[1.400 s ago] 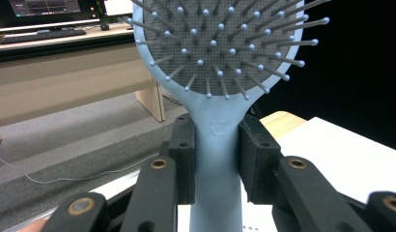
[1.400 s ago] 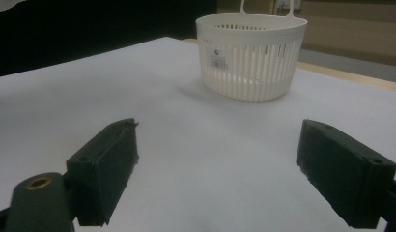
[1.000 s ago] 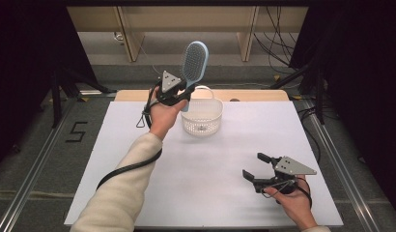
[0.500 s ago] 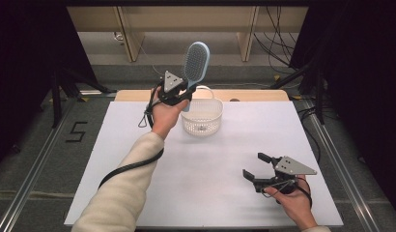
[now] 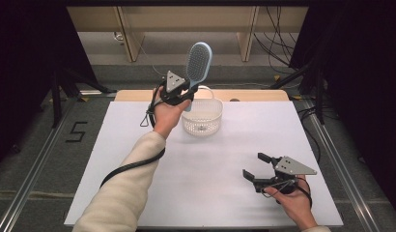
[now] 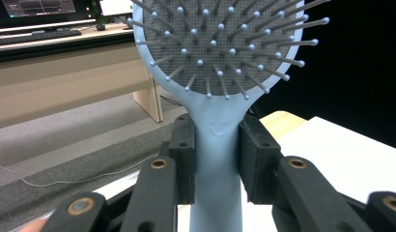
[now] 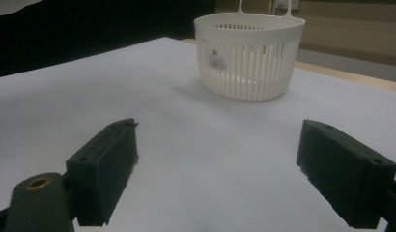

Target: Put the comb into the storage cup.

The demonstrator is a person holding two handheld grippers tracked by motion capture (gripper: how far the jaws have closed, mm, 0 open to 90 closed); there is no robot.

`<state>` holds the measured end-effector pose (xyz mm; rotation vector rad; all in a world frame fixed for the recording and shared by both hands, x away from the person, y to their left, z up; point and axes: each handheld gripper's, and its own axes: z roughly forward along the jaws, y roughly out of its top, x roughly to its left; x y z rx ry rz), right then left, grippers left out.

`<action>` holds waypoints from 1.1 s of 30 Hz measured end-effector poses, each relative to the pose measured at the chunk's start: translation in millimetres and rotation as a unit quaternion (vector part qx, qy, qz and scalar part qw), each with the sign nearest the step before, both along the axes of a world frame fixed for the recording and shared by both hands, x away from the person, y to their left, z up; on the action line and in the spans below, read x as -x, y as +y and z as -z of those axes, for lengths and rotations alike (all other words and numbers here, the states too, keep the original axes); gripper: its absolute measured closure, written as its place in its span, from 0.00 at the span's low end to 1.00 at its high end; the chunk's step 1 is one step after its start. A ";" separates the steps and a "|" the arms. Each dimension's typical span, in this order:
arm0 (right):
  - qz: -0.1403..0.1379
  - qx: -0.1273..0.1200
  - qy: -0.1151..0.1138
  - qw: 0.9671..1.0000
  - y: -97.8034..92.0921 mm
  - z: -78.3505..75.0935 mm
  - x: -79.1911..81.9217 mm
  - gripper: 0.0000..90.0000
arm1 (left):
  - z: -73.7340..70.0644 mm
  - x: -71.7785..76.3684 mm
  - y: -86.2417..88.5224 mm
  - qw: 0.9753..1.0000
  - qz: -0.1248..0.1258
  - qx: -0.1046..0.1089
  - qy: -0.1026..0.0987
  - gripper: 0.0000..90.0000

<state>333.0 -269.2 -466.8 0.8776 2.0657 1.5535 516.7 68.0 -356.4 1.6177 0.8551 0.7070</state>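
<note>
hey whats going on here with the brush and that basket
A person works at a white table with a gripper in each hand. The left gripper is clamped on the handle of a light blue hairbrush, holding it upright in the air beside a white slatted basket. The right gripper rests low near the table's front right, jaws wide open and holding nothing.

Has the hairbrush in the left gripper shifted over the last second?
No. In the high view the hairbrush, clamped by its handle in the left gripper, sits head-up at the same spot above the near-left rim of the white basket.
</note>
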 end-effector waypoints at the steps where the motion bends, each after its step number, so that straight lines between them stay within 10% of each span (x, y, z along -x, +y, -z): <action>1: 0.000 0.000 0.000 1.000 -0.1 0.0 0.0 0.17 | 0.0 -0.2 -0.2 1.000 0.000 0.000 0.000 0.78; 33: 0.001 -0.001 -0.002 1.000 -1.1 0.1 0.7 0.17 | 4.3 -8.8 -7.9 1.000 0.006 -0.002 0.006 0.78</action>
